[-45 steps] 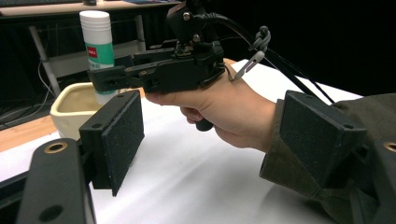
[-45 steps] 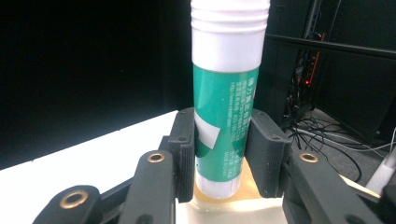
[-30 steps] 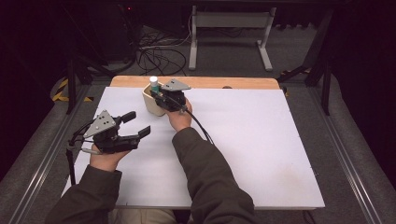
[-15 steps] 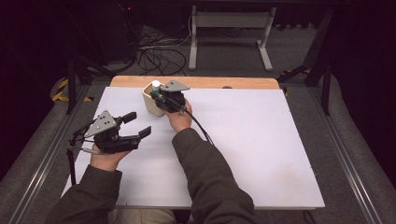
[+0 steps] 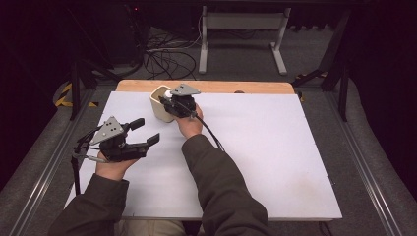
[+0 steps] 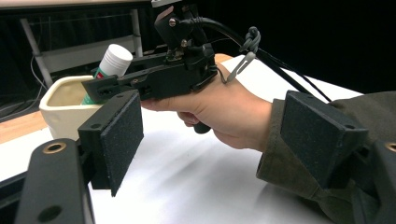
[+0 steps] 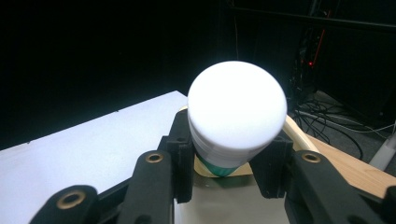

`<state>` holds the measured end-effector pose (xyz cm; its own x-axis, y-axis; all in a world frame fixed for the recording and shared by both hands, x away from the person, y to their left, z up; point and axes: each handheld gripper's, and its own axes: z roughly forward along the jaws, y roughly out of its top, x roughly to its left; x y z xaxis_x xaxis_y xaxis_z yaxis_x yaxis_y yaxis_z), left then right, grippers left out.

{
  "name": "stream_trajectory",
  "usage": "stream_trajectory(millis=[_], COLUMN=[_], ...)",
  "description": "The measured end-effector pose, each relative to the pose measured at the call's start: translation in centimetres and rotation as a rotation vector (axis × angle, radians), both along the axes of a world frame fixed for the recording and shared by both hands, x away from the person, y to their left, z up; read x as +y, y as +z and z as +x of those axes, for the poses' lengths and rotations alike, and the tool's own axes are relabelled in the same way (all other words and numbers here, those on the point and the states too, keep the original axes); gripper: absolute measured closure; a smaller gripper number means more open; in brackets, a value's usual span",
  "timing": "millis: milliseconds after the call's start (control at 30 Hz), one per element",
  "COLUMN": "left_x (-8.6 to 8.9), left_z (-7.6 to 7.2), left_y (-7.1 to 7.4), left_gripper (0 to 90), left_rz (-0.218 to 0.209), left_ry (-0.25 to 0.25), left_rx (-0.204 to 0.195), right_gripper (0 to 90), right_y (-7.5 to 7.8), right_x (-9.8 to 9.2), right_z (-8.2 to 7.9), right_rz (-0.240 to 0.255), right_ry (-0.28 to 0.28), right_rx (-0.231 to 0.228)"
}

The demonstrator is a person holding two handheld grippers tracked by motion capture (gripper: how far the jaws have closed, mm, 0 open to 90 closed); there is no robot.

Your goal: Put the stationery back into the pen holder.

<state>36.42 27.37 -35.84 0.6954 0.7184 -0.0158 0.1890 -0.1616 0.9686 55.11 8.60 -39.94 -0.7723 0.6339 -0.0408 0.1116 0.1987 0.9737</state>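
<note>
In the high view, your right gripper (image 5: 169,101) sits clamped on the white-capped tube (image 5: 168,94) over the cream cup (image 5: 159,104) at 11 o'clock on the table (image 5: 265,147); your left gripper (image 5: 145,132) hovers at 9 o'clock. In the left gripper view its jaws gape wide with nothing between them. In the right gripper view both pads (image 7: 183,154) squeeze the tube (image 7: 236,112) just below its cap.

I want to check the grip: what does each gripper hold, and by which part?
The right gripper holds the tube just below its white cap, over the cup. The left gripper holds nothing.

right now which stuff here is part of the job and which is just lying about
In the job:
- white-capped tube, clamped in the right tongs
- cream cup under it

Just about:
- left tongs, open, idle
- floor cables
- metal stand
</note>
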Motion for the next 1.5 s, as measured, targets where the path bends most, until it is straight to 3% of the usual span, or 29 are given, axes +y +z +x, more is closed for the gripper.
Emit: stream_trajectory(millis=[400, 900, 1267, 1500], left_x=[-0.1, 0.0, -0.2, -0.5], left_z=[0.0, 0.1, 0.2, 0.1], left_y=[-0.1, -0.2, -0.2, -0.3], left_gripper=[22.5, 22.0, 21.5, 21.5], left_rz=[-0.003, -0.004, 0.001, 0.006], left_ry=[0.001, 0.005, 0.005, 0.003], left_rx=[0.003, 0.005, 0.004, 0.008], right_gripper=[64.4, 58.0, 45.1, 39.3], right_y=[0.4, 0.7, 1.8, 1.9], right_x=[-0.1, -0.6, -1.3, -2.2], right_z=[-0.2, -0.6, -1.8, -2.4], right_rz=[0.010, 0.015, 0.013, 0.038], right_ry=[0.001, 0.016, 0.070, 0.055], right_rx=[-0.009, 0.015, 0.010, 0.013])
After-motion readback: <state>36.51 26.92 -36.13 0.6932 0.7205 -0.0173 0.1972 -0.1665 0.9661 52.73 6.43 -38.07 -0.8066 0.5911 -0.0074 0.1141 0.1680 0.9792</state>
